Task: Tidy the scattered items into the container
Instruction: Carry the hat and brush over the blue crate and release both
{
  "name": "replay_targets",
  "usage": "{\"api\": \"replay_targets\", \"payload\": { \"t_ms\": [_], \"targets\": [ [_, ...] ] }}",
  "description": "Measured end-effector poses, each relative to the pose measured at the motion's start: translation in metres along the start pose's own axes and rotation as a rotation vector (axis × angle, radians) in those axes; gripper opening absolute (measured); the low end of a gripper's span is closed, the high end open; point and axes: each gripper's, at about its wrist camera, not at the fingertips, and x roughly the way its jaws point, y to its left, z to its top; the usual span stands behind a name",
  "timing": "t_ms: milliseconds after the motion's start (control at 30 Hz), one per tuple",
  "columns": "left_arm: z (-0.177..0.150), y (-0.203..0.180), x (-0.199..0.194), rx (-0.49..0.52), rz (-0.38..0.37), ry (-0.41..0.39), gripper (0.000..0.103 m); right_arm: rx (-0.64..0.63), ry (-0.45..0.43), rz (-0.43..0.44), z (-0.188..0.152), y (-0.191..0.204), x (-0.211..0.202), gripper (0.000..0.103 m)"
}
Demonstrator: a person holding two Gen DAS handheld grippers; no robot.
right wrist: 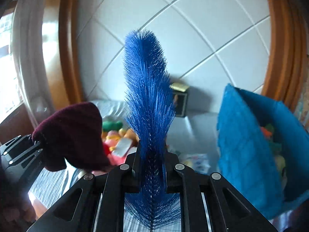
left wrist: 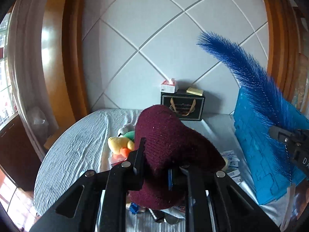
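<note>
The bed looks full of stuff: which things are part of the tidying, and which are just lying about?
Part of the job:
- maroon knit hat, held in the left gripper
- blue bristle brush, held in the right gripper
- blue container
- plush toys on the bed

Just lying about:
- black gift box
- tissue box
- yellow notepad

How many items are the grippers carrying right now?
2. A maroon knit hat is clamped in the left gripper; a blue bristle brush stands upright in the right gripper. More loose items lie on the bed, partly hidden.
</note>
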Motion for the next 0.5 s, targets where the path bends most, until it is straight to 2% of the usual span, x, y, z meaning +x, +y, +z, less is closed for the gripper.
{"api": "replay_targets", "payload": {
  "t_ms": [267,500],
  "targets": [
    [0.055,-0.087,-0.008,0.062,-0.135,-0.094,0.017,0.055,-0.093,-0.147,0.034,-0.086,-0.049,0.014],
    [0.096,-0.206,-0.028,0.127,-0.242,-0.193,0.017,0.116,-0.157,-0.248,0.058,-0.19,-0.079,0.014]
  ]
}}
